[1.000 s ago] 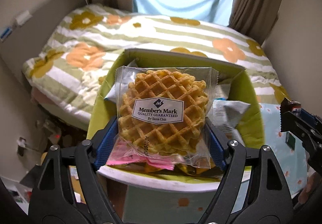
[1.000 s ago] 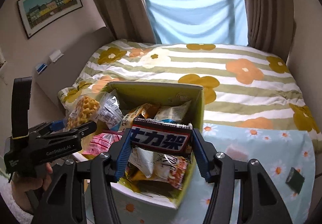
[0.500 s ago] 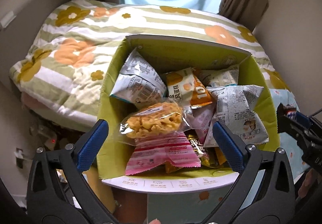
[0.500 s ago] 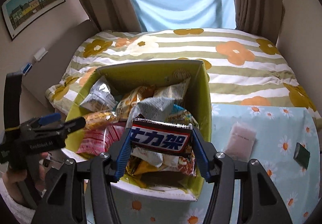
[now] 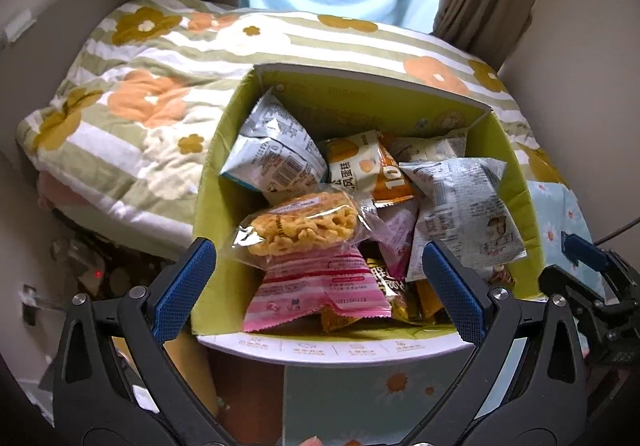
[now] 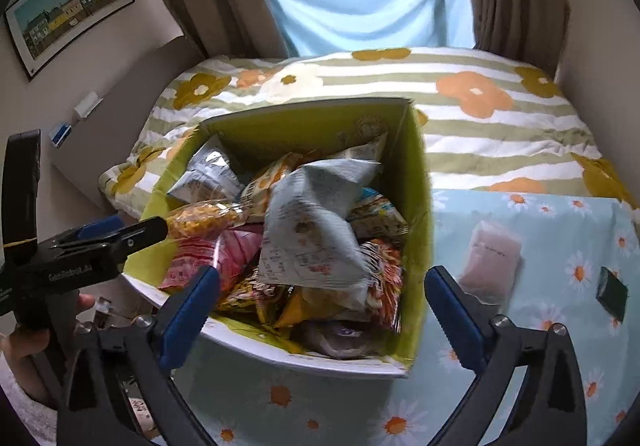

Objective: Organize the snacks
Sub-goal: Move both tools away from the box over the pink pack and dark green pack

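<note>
A green-lined cardboard box [image 5: 216,149] [image 6: 416,165] holds several snack packets. The waffle packet [image 5: 304,224] [image 6: 204,215] lies on top of a pink striped packet [image 5: 320,286] at the box's near left. My left gripper [image 5: 316,250] hangs open just over them, touching nothing. A grey-white bag [image 6: 312,230] tops the pile on the right. My right gripper [image 6: 324,274] is above the box's near edge, its jaws opening with nothing between the pads. I cannot pick out the chocolate bar in the pile. Each gripper shows at the side of the other's view.
The box stands on a daisy-print tablecloth [image 6: 520,366], with a pale pink sachet [image 6: 492,258] and a small dark packet [image 6: 612,294] to its right. Behind is a bed with a flowered quilt [image 5: 140,105]. A person's hand [image 6: 24,346] holds the left gripper.
The left jaws opened and the waffle packet dropped into the box. The right jaws then let go of the chocolate bar. Both grippers came lower over the box.
</note>
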